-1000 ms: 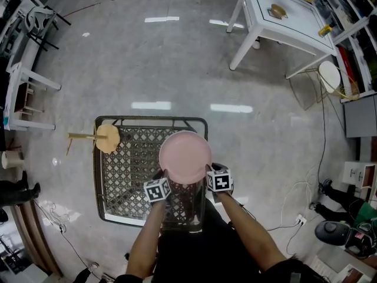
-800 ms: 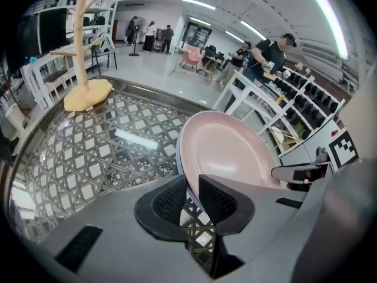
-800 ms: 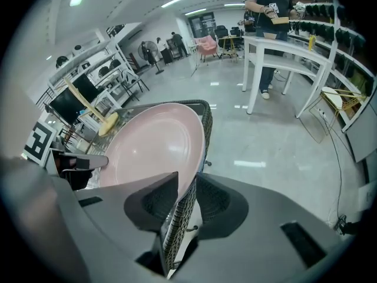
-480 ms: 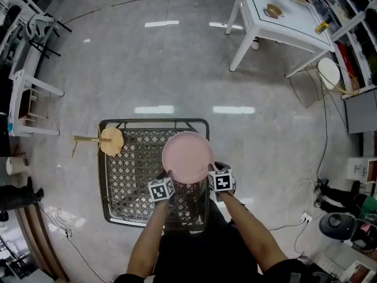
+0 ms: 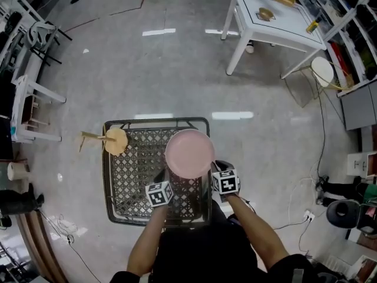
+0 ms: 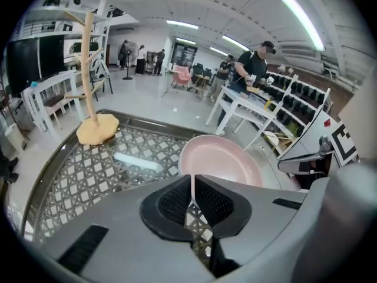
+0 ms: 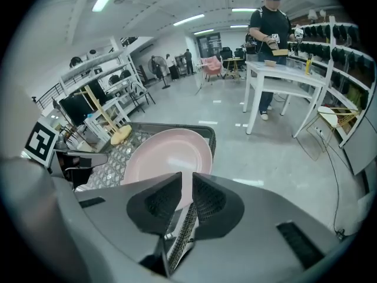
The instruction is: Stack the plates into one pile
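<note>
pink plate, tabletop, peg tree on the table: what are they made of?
The pink plate looks like plastic or melamine: thin even rim, soft satin sheen. Glazed ceramic is not ruled out. The tabletop is a dark woven-look lattice in a dark frame, seemingly under glass, since a ceiling light reflects off it. The peg tree looks like pale, unvarnished wood.

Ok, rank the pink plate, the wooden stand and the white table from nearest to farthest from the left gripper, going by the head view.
1. The pink plate: just ahead of the left gripper, its rim between the closing jaws.
2. The wooden stand: at the far left corner of the mesh table.
3. The white table: far off across the floor, upper right.
</note>
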Tool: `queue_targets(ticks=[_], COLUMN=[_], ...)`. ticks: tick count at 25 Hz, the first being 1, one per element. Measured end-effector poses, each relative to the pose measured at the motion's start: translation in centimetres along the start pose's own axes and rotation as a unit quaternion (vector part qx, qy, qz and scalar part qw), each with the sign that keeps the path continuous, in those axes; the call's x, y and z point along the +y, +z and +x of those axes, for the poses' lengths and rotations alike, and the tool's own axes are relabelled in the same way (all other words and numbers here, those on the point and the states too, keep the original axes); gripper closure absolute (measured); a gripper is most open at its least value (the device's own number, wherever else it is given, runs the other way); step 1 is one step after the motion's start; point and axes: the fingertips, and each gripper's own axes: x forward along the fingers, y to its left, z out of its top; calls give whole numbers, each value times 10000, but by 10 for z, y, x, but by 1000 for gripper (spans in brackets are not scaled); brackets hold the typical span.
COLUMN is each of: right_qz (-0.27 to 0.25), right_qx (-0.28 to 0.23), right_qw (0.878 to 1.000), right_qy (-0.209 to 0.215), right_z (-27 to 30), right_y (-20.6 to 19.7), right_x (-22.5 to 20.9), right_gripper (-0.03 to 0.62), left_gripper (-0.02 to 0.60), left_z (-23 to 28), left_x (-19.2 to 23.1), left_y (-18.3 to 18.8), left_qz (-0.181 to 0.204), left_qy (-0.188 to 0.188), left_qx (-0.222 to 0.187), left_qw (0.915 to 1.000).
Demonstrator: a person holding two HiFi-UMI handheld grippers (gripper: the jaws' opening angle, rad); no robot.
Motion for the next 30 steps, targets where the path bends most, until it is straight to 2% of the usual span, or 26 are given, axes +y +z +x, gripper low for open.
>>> queue_targets(ticks=[5, 10, 19, 27, 30], right_qz=[-77, -109, -32, 120, 116], right_qx=[-363, -803, -1733, -2524, -2751], right_qw=[9993, 9967, 9849, 9675, 9613], right_qy=[-35, -39, 1, 91, 124], right_z=[-37, -76, -144, -207, -229], right_y=[13, 21, 41, 63, 67], right_x=[15, 35, 76, 113, 126], right_gripper=[569, 583, 583, 583, 584], left_gripper=[566, 566, 566, 566, 566], left_z=[-35, -74, -155, -222, -243], left_x=[-20, -47, -91, -106, -108], left_y=[23, 43, 86, 106, 110], left_qz=[227, 439, 1012, 1017, 1080], left_qy=[-339, -689, -1227, -1563, -1548], left_qx=[-430, -868, -1775, -2254, -2424], left_qw=[9982, 9929, 9712, 9563, 9516])
